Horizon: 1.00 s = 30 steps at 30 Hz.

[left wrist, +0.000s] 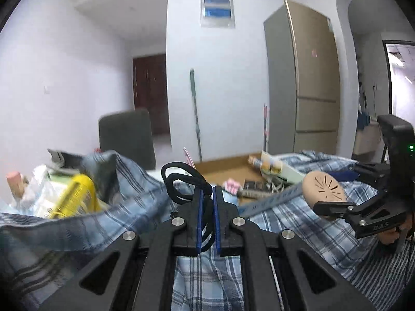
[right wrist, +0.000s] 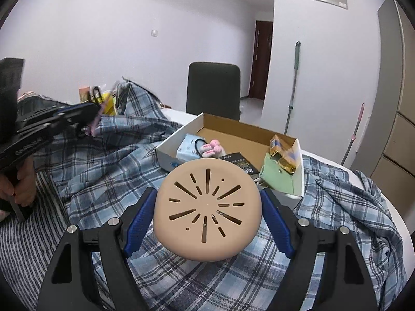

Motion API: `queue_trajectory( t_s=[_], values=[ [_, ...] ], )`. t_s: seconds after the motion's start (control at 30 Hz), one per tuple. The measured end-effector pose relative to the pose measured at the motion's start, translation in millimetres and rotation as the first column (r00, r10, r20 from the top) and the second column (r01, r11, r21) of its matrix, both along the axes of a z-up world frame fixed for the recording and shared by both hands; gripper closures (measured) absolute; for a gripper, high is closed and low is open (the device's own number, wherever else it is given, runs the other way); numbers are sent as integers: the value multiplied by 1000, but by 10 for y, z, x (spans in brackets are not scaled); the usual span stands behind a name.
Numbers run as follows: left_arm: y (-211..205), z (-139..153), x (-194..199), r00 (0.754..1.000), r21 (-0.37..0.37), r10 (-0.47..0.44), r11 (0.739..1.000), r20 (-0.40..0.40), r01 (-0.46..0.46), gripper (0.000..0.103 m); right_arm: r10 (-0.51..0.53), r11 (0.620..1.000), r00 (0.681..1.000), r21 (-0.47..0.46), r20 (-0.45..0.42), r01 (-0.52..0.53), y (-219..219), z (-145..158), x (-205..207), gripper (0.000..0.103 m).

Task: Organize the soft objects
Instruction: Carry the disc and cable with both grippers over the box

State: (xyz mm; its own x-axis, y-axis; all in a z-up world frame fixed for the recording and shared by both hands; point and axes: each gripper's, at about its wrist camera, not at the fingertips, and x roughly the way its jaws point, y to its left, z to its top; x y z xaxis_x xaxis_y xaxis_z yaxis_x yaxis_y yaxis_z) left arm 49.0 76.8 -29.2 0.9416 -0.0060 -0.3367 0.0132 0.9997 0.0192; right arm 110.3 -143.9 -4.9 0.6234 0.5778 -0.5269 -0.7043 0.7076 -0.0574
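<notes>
While the left wrist view looks out over rumpled blue plaid cloth (left wrist: 298, 223), the left gripper (left wrist: 207, 194) has its jaws clenched on a black elastic hair-tie loop (left wrist: 181, 181), which sticks up ahead of the blue pads and also trails down between them. Beyond the loop lies the open cardboard box (left wrist: 223, 168). To the right of the box hangs the right gripper (left wrist: 334, 207), with a tan disc just beside it. A blurred yellow packet (left wrist: 77, 194) lies far to the left of the box.

Seen from the right wrist view, the right gripper (right wrist: 207, 207) has its jaws grasping a tan, round, soft silicone disc with radiating slots (right wrist: 207, 207), its blue fingers (right wrist: 140, 220) pressed to either side. The cardboard box (right wrist: 233, 127) sits just beyond the disc and already holds a tissue pack, a pink item and a green pouch. The left gripper (right wrist: 97, 107) hangs well to the left of the box.

One risk, as I judge it, is that the thin loop slips or snags on the plaid cloth, since only a narrow strand is pinched. The pliable disc could also buckle and pop out of its wide grip.
</notes>
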Motion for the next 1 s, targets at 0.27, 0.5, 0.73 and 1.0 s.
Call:
queue_trajectory(
  t_s=[0.27,0.5,0.73,1.0],
  values=[
    [-42,82,-168,996,23,-2,1000,90,0,95,-28,999,998,37,49,26,-60,71,-34,24],
    [-183,234,-182,988,72,-19,997,151,8,95,-65,995,990,84,125,54,-84,329,-12,24],
    [-335,482,89,975,16,-72,997,211,70,95,-130,984,969,148,210,99,-4,803,340,24],
    [-498,634,683,962,-41,28,999,272,-17,95,-234,958,961,202,144,203,74,939,1028,24]
  ],
)
